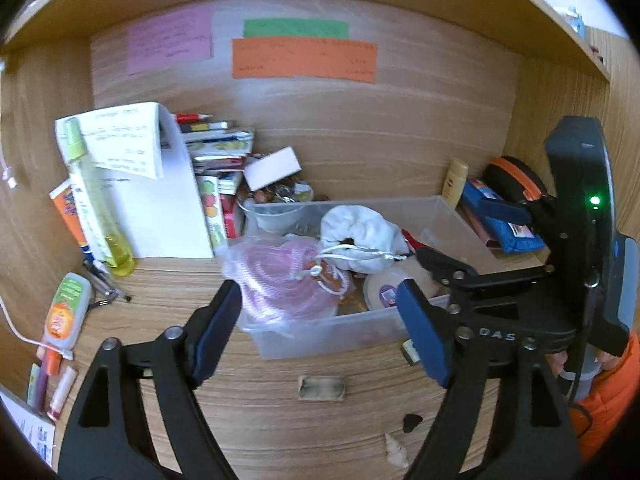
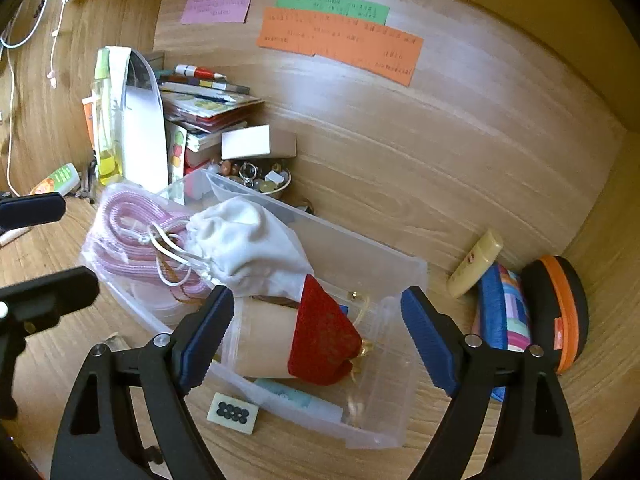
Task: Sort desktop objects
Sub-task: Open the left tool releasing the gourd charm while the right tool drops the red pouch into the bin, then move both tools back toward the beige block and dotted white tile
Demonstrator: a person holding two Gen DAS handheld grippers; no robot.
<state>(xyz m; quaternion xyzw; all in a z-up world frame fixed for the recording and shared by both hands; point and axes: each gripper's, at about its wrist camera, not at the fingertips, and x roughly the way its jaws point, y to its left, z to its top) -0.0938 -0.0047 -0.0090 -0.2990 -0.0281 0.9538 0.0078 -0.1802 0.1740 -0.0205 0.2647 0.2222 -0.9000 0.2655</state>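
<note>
Both the left gripper (image 1: 320, 332) and the right gripper (image 2: 316, 336) are held with fingers apart and empty above the clear plastic bin (image 2: 372, 432), where a white drawstring pouch (image 2: 248, 244) lies. A release seems finished; next, a loose domino tile (image 2: 233, 413) might be picked.

Both my wrist cameras look steeply down, close over the clear plastic bin (image 1: 340, 332) (image 2: 380, 264) on the wooden desk (image 1: 248, 408) (image 2: 440, 184), left one from its left, sharing it.
</note>
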